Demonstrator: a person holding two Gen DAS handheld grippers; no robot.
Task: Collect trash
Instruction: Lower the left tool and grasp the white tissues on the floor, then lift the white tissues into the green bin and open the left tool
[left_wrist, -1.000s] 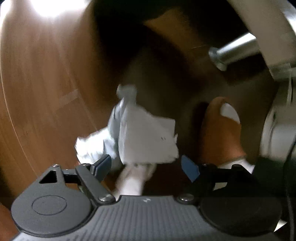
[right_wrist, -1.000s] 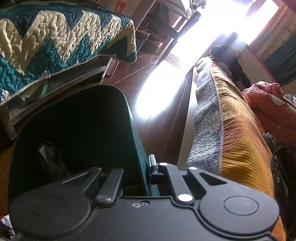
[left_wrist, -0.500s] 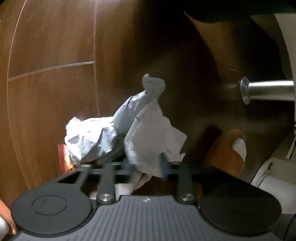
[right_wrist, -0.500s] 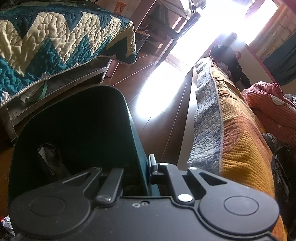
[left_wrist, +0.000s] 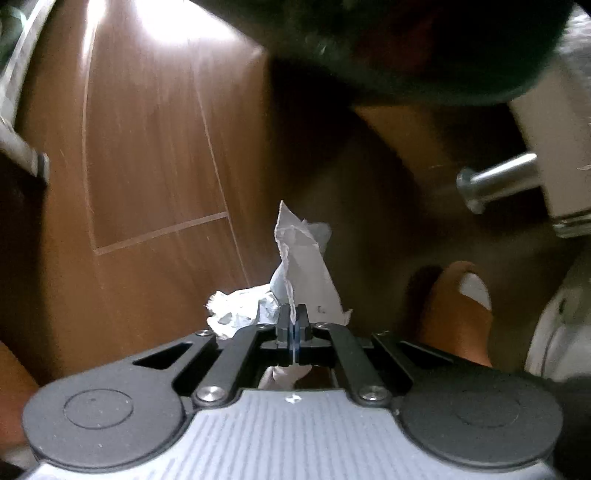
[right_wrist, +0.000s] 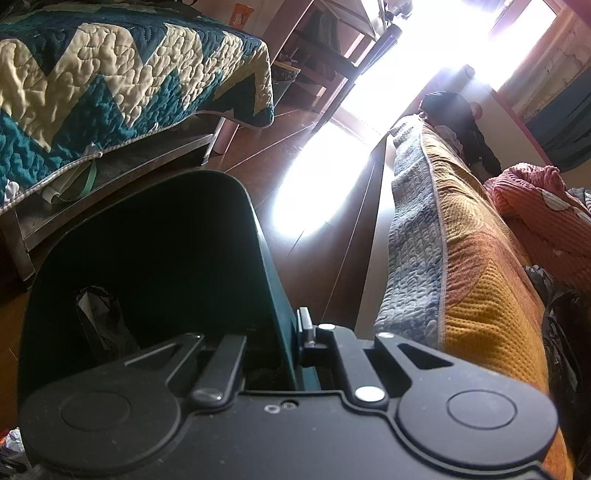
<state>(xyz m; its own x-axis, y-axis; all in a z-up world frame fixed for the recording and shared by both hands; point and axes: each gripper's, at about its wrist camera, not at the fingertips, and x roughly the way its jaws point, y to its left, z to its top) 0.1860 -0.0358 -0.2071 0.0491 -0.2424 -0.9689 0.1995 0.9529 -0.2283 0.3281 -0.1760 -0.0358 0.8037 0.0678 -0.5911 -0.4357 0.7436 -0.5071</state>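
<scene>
White crumpled paper (left_wrist: 306, 273) is pinched tight by the left gripper (left_wrist: 293, 325); the green bin (right_wrist: 155, 266), gripped by the right gripper (right_wrist: 295, 343), waits apart.

Crumpled white paper (left_wrist: 303, 273) stands upright, pinched at its lower edge, above the wooden floor. A dark green bin (right_wrist: 155, 258) is tilted, near left.

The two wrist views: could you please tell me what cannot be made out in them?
- Left wrist: whether the crumpled paper in the left gripper has left the floor; motion blur.
- Right wrist: the dark green bin contents; shadow. The right gripper far finger; the bin wall hides it.
</scene>
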